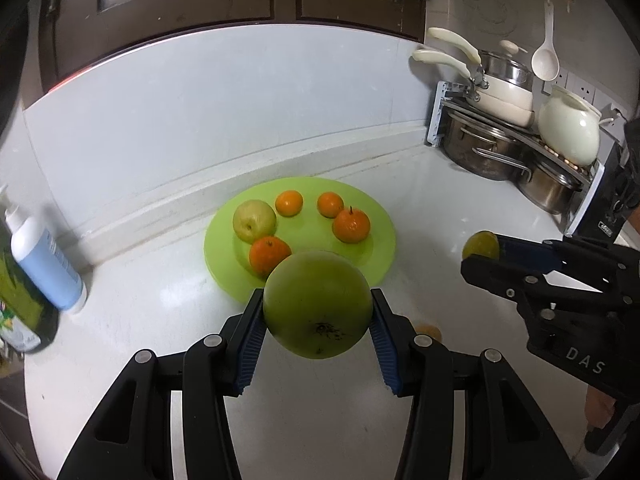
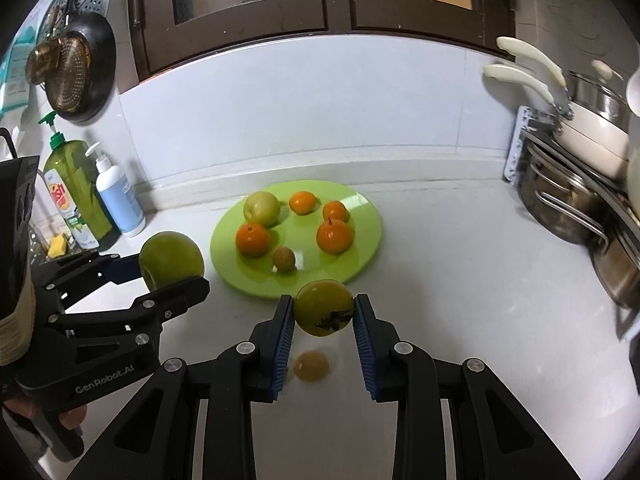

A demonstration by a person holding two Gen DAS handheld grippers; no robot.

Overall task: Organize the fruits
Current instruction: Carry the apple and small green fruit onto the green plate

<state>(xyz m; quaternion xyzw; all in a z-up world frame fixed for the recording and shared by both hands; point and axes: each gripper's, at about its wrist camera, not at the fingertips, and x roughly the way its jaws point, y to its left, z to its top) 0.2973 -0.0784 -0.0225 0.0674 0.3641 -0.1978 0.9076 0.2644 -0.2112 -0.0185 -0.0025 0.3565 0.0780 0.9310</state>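
A lime green plate (image 1: 382, 216) (image 2: 368, 216) sits on the white counter with several oranges (image 1: 351, 225) (image 2: 335, 235), a pale yellow-green apple (image 1: 254, 219) (image 2: 262, 208) and a small brown fruit (image 2: 284, 259). My left gripper (image 1: 318, 308) (image 2: 176, 270) is shut on a large green fruit (image 1: 316, 304) (image 2: 171, 255), held above the counter just before the plate's near edge. My right gripper (image 2: 324, 312) (image 1: 482, 250) is shut on a small yellow-green persimmon (image 2: 323, 312) (image 1: 480, 244), held above the counter right of the plate.
A small orange fruit (image 2: 311, 366) (image 1: 429, 331) lies on the counter under the right gripper. A blue-white pump bottle (image 1: 42, 260) (image 2: 120, 196) and a green soap bottle (image 2: 76, 192) stand left. A rack of steel pots (image 1: 504, 148) (image 2: 572, 208) fills the right corner.
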